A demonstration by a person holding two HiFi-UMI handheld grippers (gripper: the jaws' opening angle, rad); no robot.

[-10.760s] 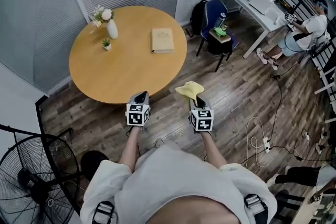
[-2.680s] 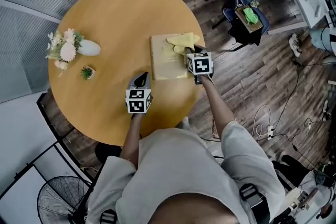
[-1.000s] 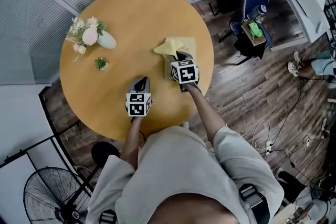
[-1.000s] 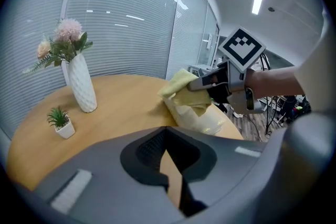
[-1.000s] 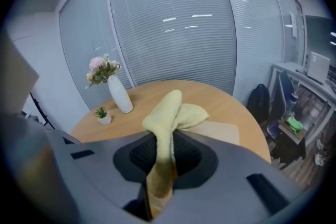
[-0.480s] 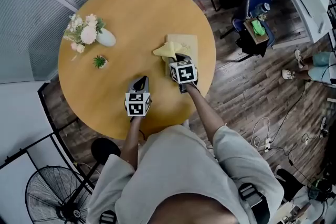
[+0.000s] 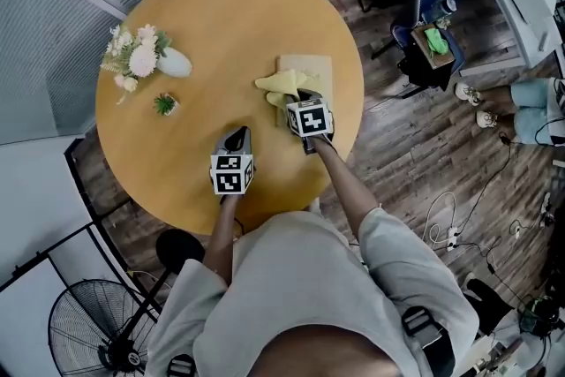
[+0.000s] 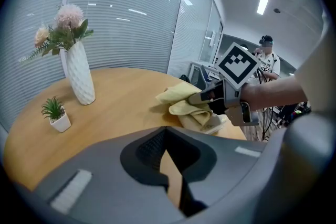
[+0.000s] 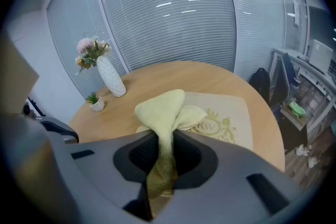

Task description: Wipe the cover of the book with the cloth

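Right, the right gripper point(image 7: 299, 97) is clamped on the yellow cloth point(image 7: 281, 84), with a twisted tail of it pinched between the jaws. The bunched end rests on the cream book point(image 7: 311, 66), over the book's near left part, and the gold emblem point(image 9: 210, 126) shows just beside it. The left gripper point(image 7: 237, 137) hangs left of the book above the round wooden table point(image 7: 221, 13), its jaws drawn together on nothing. The flower vase point(image 7: 173, 63) and the small potted plant point(image 7: 165, 105) stand well left of the book.
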